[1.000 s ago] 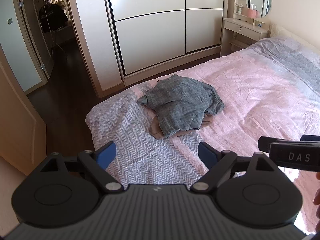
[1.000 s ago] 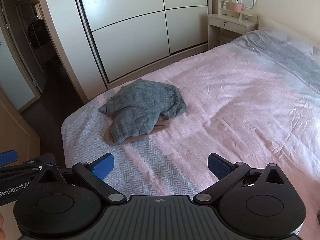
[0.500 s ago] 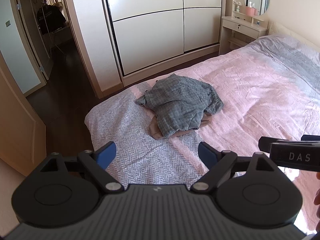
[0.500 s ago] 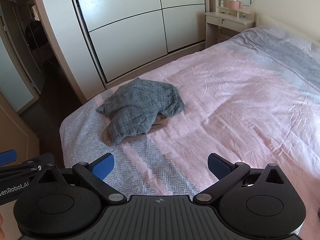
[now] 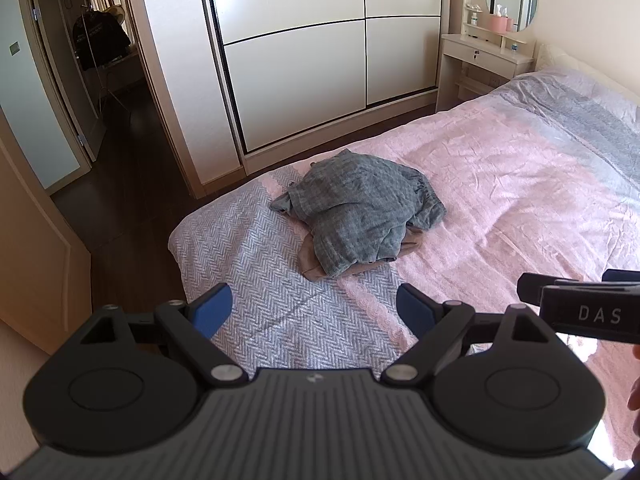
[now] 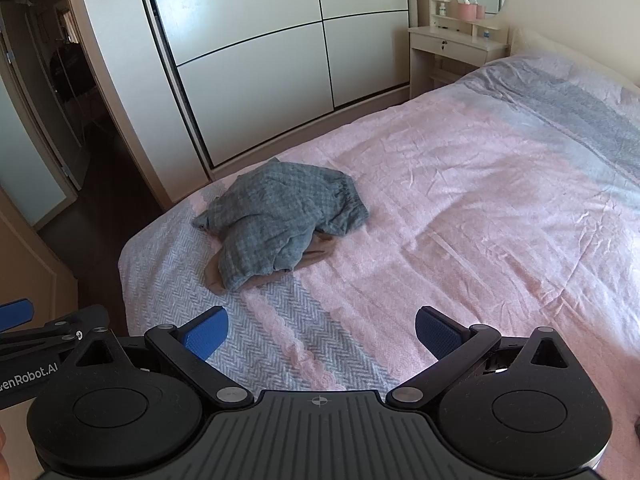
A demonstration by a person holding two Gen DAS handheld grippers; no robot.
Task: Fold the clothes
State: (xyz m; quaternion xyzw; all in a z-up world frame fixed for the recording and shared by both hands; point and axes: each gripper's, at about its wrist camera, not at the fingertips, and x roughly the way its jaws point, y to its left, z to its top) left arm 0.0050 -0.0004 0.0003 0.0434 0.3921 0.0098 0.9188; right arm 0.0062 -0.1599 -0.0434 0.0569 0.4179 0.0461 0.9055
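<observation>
1. Grippers nearest: left gripper (image 5: 312,312) and right gripper (image 6: 322,332) both spread wide, blue pads (image 5: 210,309) apart, nothing between them, held above the near edge of the bed (image 6: 480,208).
2. Grey herringbone band of the cover (image 5: 256,280) lies under and just past both grippers.
3. Grey checked garment (image 5: 360,220) sits crumpled in a heap near the bed's foot corner, over a tan garment (image 5: 310,268) peeking out beneath. Neither gripper touches it.
4. Wardrobe (image 5: 300,60) stands beyond the bed; vanity (image 5: 486,56) with round mirror farther right.
</observation>
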